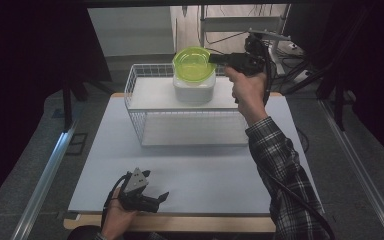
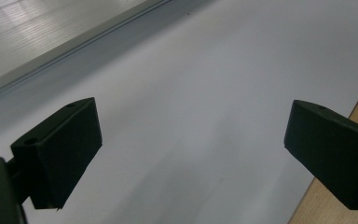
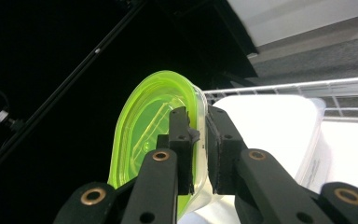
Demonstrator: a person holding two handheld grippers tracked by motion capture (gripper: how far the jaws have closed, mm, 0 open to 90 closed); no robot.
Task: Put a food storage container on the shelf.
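Left gripper (image 1: 152,196), one, lower left of the frame: I see black blocky jaws spread wide over the matte white table (image 1: 195,170). Wire basket (image 1: 136,107), one, centre: white grid walls. Plastic tub (image 1: 195,90), one, white, rounded. Green bowl (image 1: 194,64), one, translucent, directly above the tub. Right gripper (image 1: 215,59), upper right: I see it pinching the bowl's rim.

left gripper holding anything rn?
No, in the left gripper view the left gripper has its jaws wide apart with just the white table top between them.
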